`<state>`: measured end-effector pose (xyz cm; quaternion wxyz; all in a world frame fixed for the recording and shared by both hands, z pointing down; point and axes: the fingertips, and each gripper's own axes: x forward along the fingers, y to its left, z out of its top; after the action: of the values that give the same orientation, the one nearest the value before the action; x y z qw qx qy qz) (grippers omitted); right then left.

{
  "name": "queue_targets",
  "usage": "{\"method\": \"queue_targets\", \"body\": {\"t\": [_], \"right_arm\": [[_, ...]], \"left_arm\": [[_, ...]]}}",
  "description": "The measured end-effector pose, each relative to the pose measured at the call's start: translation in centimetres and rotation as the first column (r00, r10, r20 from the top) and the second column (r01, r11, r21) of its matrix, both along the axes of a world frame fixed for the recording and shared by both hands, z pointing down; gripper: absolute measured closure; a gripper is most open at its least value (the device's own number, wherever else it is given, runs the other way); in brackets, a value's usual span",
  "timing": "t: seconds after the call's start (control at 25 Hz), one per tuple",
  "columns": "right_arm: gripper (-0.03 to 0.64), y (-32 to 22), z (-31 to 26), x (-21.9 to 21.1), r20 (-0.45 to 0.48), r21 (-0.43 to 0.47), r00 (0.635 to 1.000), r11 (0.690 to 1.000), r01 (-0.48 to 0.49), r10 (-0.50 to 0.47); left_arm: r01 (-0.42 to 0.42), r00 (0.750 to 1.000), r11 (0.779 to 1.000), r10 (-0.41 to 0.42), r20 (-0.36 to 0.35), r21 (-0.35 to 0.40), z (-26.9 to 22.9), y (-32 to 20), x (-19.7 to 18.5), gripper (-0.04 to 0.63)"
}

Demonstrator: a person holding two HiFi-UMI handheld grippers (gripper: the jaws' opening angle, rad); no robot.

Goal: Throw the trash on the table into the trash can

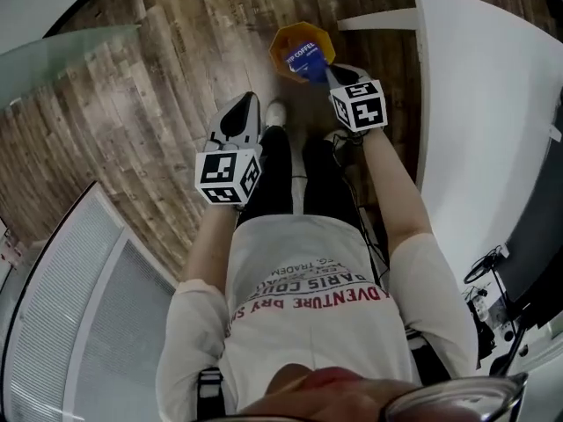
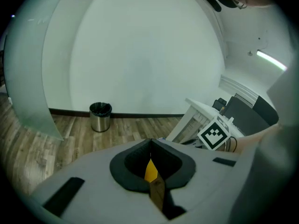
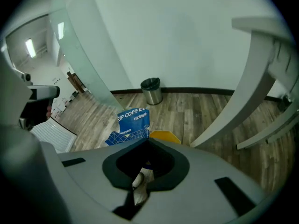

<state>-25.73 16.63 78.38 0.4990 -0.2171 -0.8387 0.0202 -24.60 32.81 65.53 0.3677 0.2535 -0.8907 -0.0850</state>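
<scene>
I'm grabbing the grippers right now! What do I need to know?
Right gripper: shut on the blue coffee packet, held over the orange bin on the floor.
Left gripper: shut on a thin yellow sliver; I cannot tell what it is.
A silver trash can stands by the wall.
Done: the packet is off the white table.
Left: probably open the right jaws to drop the packet, then drop the left's bit, then check the table.

Wood-plank floor (image 1: 158, 86), frosted glass partition (image 1: 62, 51) at upper left, white slatted panel (image 1: 62, 297) at lower left, white wall (image 2: 140, 55) above dark baseboard (image 2: 140, 114), white printed T-shirt (image 1: 290, 262), black trousers (image 1: 277, 174), tangled cables (image 1: 484, 266) at right.
</scene>
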Motion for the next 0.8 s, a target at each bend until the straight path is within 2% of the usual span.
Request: {"method": "queue_targets", "body": {"t": [0.16, 0.28, 0.44, 0.52, 0.68, 0.72, 0.76, 0.8], "right_arm": [[0.591, 0.4, 9.5, 0.5, -0.095, 0.021, 0.993, 0.997, -0.074, 0.076], [0.591, 0.3, 16.2, 0.7, -0.128, 0.088, 0.986, 0.992, -0.096, 0.106], [0.589, 0.6, 24.6, 1.5, -0.168, 0.195, 0.986, 0.981, 0.016, 0.018], [0.581, 0.6, 27.8, 2.1, -0.184, 0.218, 0.983, 0.974, 0.063, -0.023], [0.572, 0.1, 32.7, 2.7, -0.213, 0.218, 0.977, 0.976, 0.024, 0.024], [0.526, 0.0, 33.1, 2.7, -0.217, 0.207, 0.975, 0.978, 0.006, 0.04], [0.425, 0.0, 33.2, 2.8, -0.222, 0.192, 0.974, 0.981, -0.008, 0.051], [0.41, 0.0, 32.9, 3.0, -0.224, 0.179, 0.973, 0.984, -0.018, 0.058]], "left_arm": [[-0.011, 0.998, 1.0, 0.011, -0.055, -0.002, 7.2, 0.8, -0.4, 0.571], [-0.016, 0.997, 1.0, 0.016, -0.078, 0.003, 12.1, 1.3, -0.8, 0.571], [0.019, 0.992, 1.0, -0.018, -0.123, 0.006, 18.1, 2.4, -0.6, 0.571], [0.04, 0.986, 0.999, -0.039, -0.16, 0.002, 20.7, 3.0, 0.2, 0.571], [0.05, 0.974, 0.998, -0.06, -0.221, -0.048, 25.5, 4.1, 1.9, 0.571], [0.049, 0.973, 0.997, -0.06, -0.222, -0.058, 25.9, 4.2, 2.3, 0.571], [0.046, 0.974, 0.997, -0.059, -0.221, -0.063, 26.0, 4.2, 2.6, 0.571], [0.044, 0.974, 0.997, -0.056, -0.219, -0.062, 25.7, 4.0, 3.1, 0.571]]}}
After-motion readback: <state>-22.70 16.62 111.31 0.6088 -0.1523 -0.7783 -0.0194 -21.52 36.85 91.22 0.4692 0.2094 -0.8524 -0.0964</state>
